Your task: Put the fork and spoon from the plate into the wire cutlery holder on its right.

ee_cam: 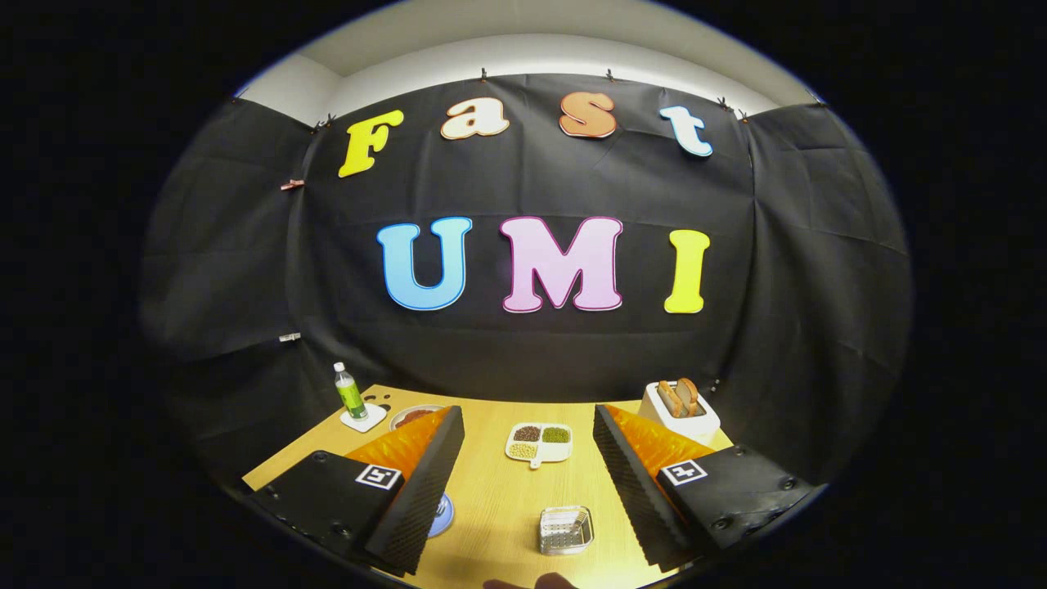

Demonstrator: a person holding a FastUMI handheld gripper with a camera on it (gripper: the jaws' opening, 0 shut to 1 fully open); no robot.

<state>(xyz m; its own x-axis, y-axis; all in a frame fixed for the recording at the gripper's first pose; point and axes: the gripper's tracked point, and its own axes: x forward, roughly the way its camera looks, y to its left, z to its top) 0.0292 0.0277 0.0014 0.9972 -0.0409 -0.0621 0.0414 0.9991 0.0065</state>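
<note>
My gripper [527,415] is held high above a wooden table [491,491] with its fingers wide apart and nothing between them. The wire cutlery holder [566,529], a small silvery mesh basket, stands on the table between the fingers, closer to the right one. A sliver of the blue plate [442,515] peeks out beside the left finger [417,483], to the left of the holder. That finger hides the rest of the plate and whatever lies on it.
A white divided dish of beans [540,442] sits beyond the holder. At the back left are a green bottle [350,391] on a white coaster and a round dish [411,415]. A white toaster with bread [679,406] stands at the back right.
</note>
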